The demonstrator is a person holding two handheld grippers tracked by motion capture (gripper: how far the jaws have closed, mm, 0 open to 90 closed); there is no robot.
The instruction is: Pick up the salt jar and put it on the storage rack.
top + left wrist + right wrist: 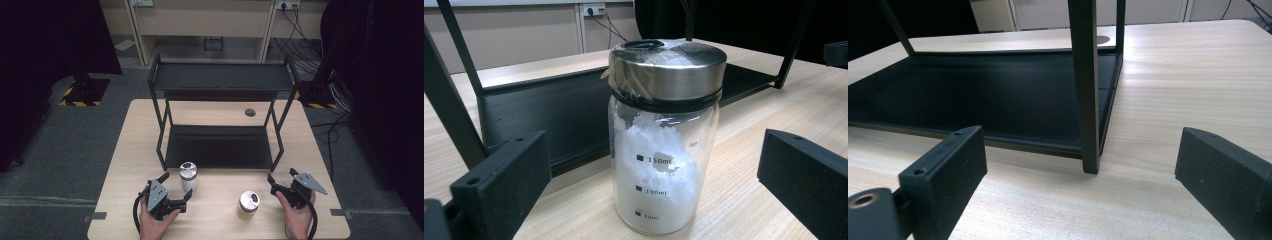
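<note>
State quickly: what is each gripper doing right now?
Left gripper: open, holding nothing, jar ahead between its jaws.
Right gripper: open, holding nothing.

High view: from above the near edge of the counter (220, 210), facing forward and down.
Left tool view: low, close behind a jar (666, 135), facing the shelf rack (549, 110).
Right tool view: low, near the rack's corner post (1087, 85).
Shared: rack and counter.
</note>
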